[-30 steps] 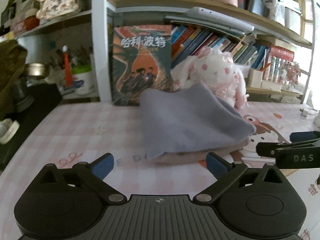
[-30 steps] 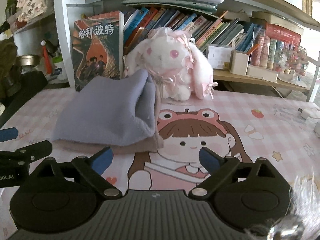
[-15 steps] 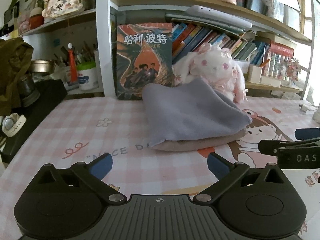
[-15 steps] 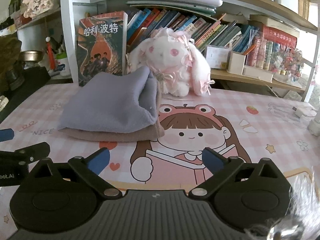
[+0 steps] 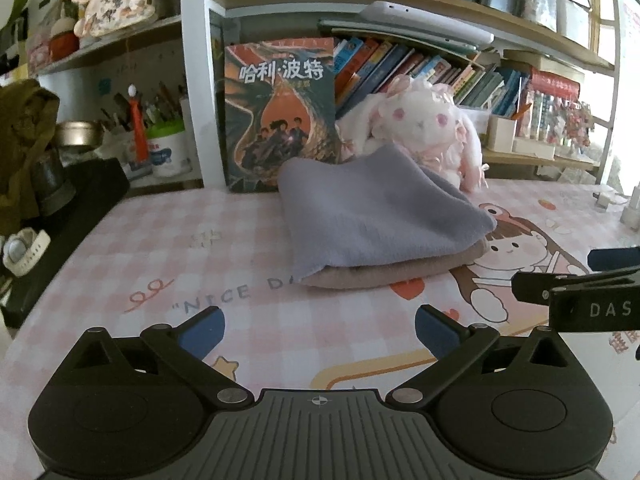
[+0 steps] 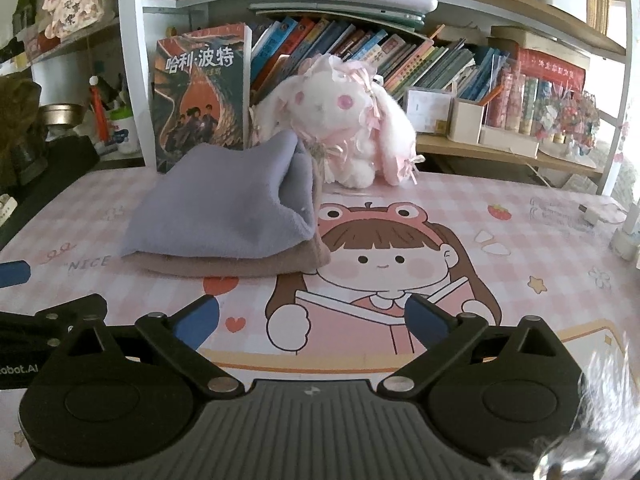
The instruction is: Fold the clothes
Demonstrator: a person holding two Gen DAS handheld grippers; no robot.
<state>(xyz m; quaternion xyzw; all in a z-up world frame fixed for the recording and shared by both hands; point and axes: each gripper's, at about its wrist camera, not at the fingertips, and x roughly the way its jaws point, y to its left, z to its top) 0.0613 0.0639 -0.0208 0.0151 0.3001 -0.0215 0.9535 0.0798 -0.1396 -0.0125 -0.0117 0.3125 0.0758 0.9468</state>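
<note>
A folded lavender-grey cloth [image 5: 372, 216] lies on top of a folded tan cloth [image 5: 392, 270] on the pink cartoon desk mat [image 5: 208, 264]. The stack also shows in the right wrist view, with the lavender cloth [image 6: 224, 212] over the tan cloth [image 6: 240, 266]. My left gripper [image 5: 318, 330] is open and empty, set back from the stack's near edge. My right gripper [image 6: 312, 320] is open and empty, to the right of the stack and nearer the front. The right gripper's side shows at the right edge of the left wrist view [image 5: 576, 292].
A white and pink plush rabbit [image 6: 340, 120] sits behind the stack. A dark book [image 5: 280, 116] stands upright against shelves of books. A black box [image 5: 60, 216] with a watch lies at the left. A cable and adapter [image 6: 588, 212] lie at the far right.
Both grippers have drawn back from the folded stack towards the front of the desk and risen slightly. The stack has not moved. Both stay open.
</note>
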